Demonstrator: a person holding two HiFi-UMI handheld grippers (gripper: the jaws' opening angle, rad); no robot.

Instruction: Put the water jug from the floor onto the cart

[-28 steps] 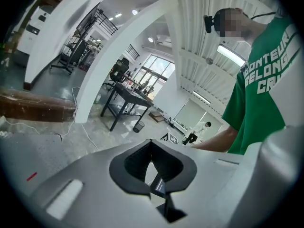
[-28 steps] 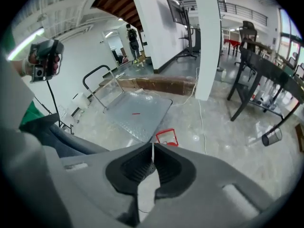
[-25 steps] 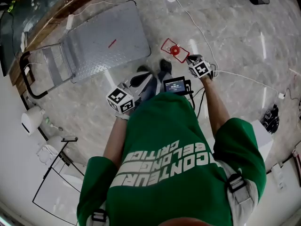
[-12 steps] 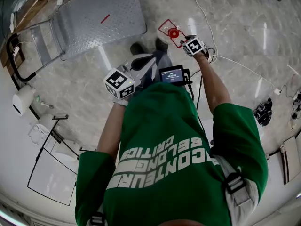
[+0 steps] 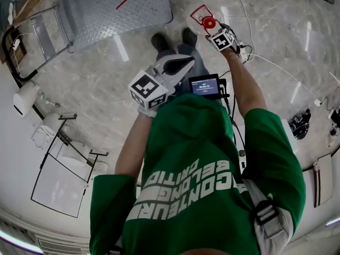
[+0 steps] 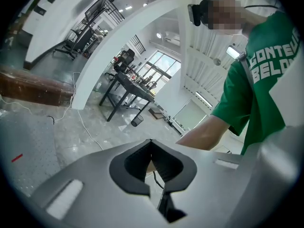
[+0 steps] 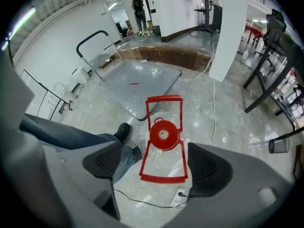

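The person in the green shirt (image 5: 207, 169) is bending over the floor (image 5: 276, 31), holding a gripper in each hand. The right gripper (image 5: 217, 32) is pointing steeply down over the jug (image 5: 206, 20). Its jaws have just been opening and are standing wide apart. Seen along them, the jug (image 7: 164, 136), clear with a red cap and a red frame handle, is showing in the gap of the right gripper (image 7: 159, 164), and neither pad is touching it. The jug is standing upright on the floor, just beside the person's shoes (image 5: 159, 39) and near the closest corner of the cart (image 5: 106, 9), not on it.

The left gripper (image 5: 187, 62) is hanging in front of the person's waist, pointing only slightly downward and well apart from the jug. Its own view is showing the left gripper (image 6: 152, 161) with the jaw tips meeting and nothing caught between them.

The cart (image 7: 142, 82) is sitting with its grey deck bare except for a small red mark, its handle (image 7: 95, 46) standing up at the far end. A white cable (image 5: 276, 62) is trailing across the floor to the right of the jug. A small screen (image 5: 204, 85) is glowing at the person's chest.
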